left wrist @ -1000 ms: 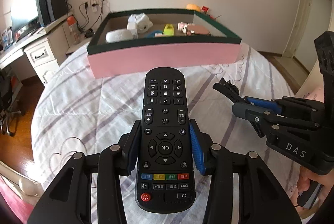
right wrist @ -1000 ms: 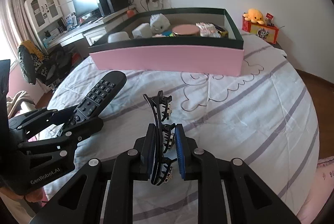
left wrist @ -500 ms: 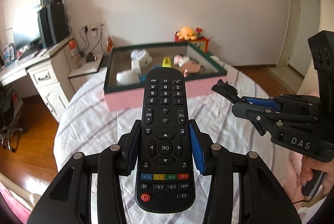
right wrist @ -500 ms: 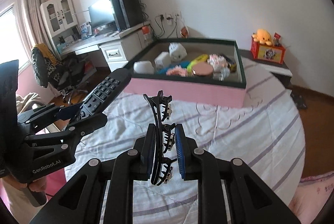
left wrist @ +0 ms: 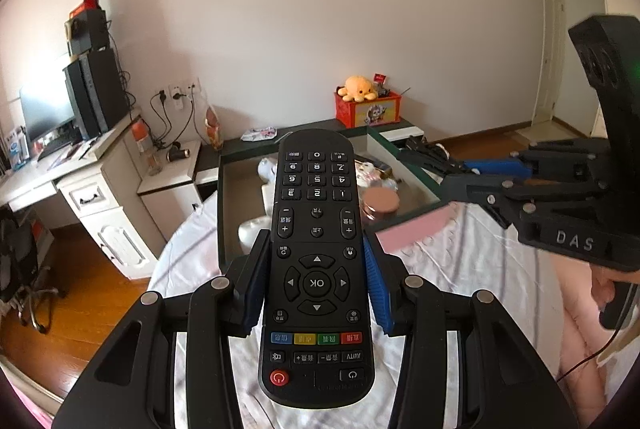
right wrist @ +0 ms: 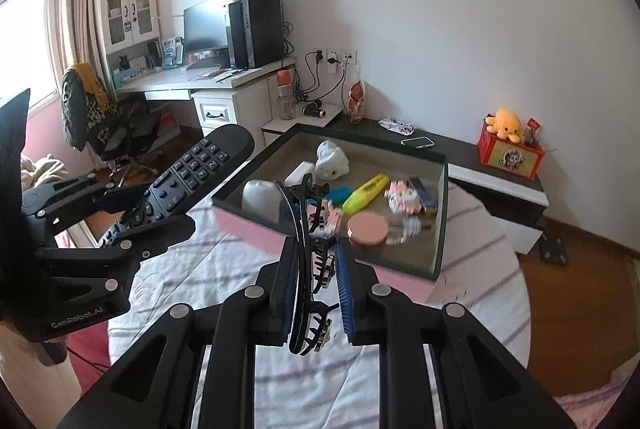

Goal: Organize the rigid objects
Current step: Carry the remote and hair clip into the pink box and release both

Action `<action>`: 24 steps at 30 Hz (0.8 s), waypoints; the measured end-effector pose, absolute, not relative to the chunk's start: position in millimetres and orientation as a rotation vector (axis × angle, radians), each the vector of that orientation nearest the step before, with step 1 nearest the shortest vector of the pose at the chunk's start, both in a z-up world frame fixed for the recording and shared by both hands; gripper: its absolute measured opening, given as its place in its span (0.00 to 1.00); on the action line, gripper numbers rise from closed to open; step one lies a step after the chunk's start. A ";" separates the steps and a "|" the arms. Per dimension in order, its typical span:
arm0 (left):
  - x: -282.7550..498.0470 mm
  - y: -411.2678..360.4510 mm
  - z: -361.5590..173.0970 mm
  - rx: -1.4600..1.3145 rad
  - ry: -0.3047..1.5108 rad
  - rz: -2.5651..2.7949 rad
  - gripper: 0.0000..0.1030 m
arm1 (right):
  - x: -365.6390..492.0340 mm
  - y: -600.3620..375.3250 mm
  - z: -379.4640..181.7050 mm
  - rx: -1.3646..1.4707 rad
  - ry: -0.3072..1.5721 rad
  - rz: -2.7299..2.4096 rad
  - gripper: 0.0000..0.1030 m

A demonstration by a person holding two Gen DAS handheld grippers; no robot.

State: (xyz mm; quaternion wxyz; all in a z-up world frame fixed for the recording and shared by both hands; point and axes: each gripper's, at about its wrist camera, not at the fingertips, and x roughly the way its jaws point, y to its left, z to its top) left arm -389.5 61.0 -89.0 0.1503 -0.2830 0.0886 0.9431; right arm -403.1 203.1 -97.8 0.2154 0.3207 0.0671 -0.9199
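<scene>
Left wrist view: remote (left wrist: 317,269) clamped lengthwise in left gripper (left wrist: 316,285), raised above bed — presumably for drop into box (right wrist: 439,213). Hair clip (right wrist: 310,261) pinched edge-on in right gripper (right wrist: 316,293) — carried clear of box contents.

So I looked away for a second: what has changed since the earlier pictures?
Both grippers rose: the pink box now sits lower and shows its inside. Nothing was taken or released: the left gripper still clamps the remote, the right gripper the hair clip.
</scene>
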 end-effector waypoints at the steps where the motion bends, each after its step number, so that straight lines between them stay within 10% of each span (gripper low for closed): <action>1: -398.3 62.3 -88.6 -0.817 0.271 2.711 0.43 | -415.3 202.2 -97.3 0.904 0.199 -2.543 0.18; 24: -551.8 75.0 -137.1 -1.062 0.323 2.607 0.43 | -611.7 191.9 -168.8 1.318 0.278 -2.459 0.18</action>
